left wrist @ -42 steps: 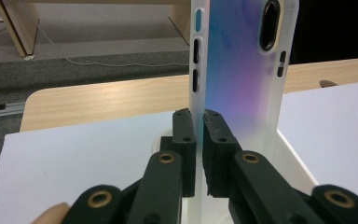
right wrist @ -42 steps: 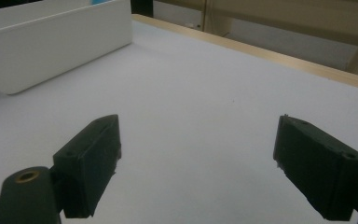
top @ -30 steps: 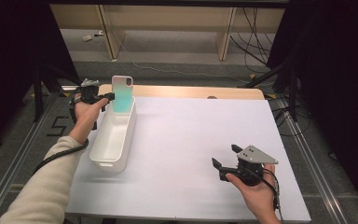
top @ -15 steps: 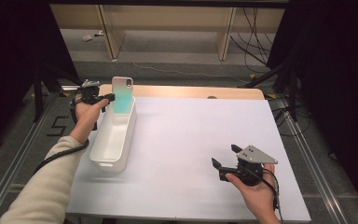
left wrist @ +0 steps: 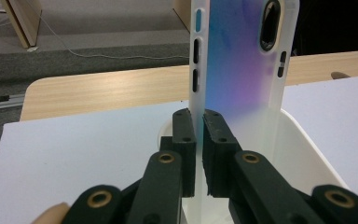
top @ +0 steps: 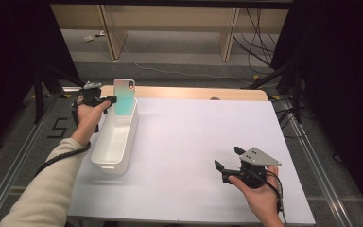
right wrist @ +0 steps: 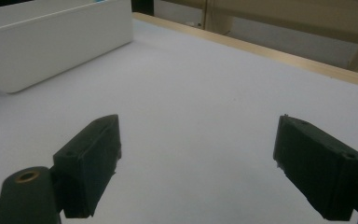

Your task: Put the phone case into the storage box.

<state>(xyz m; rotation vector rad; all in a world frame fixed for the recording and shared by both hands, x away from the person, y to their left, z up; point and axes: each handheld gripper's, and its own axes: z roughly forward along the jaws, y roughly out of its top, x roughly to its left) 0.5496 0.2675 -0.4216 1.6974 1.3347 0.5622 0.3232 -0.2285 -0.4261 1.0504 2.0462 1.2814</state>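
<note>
A translucent phone case with a teal-to-purple tint stands upright at the far end of a long white bin. My left gripper is shut on the case's left edge, seen close up in the left gripper view, where the two black pads pinch the case low on its side. The case's lower end sits inside the bin. My right gripper rests near the table's front right, jaws wide apart with nothing between them.
A white sheet covers the wooden table. The white bin lies along the sheet's left side. Beyond the table are a grey floor, wooden legs and cables.
</note>
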